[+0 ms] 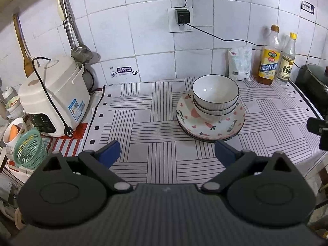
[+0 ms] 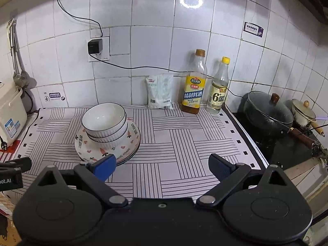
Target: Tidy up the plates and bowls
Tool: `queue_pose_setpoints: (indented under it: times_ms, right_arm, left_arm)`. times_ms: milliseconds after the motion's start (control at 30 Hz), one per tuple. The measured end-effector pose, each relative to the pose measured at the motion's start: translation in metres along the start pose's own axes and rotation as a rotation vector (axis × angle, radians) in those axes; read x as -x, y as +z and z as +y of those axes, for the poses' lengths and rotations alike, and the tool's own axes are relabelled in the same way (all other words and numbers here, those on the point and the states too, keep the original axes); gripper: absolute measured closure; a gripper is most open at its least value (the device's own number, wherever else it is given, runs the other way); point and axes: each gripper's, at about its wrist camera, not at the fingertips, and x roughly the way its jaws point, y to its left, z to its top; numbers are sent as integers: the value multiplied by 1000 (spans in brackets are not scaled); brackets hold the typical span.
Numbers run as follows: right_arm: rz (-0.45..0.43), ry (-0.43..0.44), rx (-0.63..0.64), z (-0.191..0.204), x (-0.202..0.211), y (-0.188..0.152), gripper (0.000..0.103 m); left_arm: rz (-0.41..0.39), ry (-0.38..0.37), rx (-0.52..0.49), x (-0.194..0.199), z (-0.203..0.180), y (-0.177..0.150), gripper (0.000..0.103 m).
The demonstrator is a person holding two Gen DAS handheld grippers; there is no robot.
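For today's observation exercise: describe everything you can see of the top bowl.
The top bowl is white and glossy, ceramic by its look, with a thin dark rim line and ribbed outer wall. It sits upright and empty, nested in a matching bowl on stacked plates on the striped cloth. No gripper touches it.

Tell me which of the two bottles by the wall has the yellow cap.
The slimmer clear glass bottle with the "6" label, nearest the stove; the taller yellow-labelled bottle beside it has a brown cap.
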Motion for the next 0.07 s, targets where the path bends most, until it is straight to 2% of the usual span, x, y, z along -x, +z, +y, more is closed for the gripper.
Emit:
queue_pose_setpoints:
  times_ms: [67]
  right_arm:
    - [1, 2, 0, 0, 0, 0, 4]
  left_arm:
    - [-1, 1, 8, 1, 1, 0, 3]
